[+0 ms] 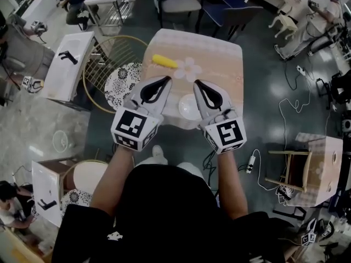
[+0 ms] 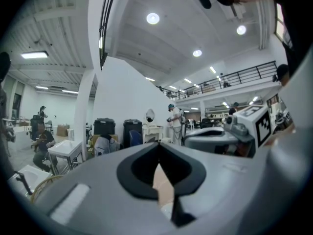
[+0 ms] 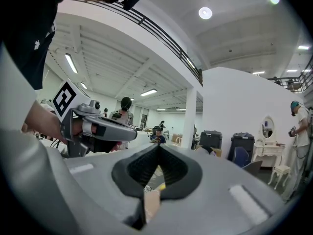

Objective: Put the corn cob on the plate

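yellow corn cob (image 1: 164,62) is lying untouched on the far left of the table (image 1: 222,64), its long axis running left to right and its right end tilting slightly nearer. the white plate (image 1: 188,111) is waiting at the near edge. the left gripper (image 1: 166,80) and right gripper (image 1: 196,83) are hovering clenched and empty, seemingly lining up an approach.

A large open hall set up as a recording lab. It has a high white ceiling with recessed lights (image 2: 152,18), a railed mezzanine (image 2: 244,75) and a grey floor strewn with cables and a power strip (image 1: 252,161). Other people (image 1: 323,15) work among scattered small white tables (image 1: 68,64) and household furniture such as a mirrored vanity (image 3: 267,141).
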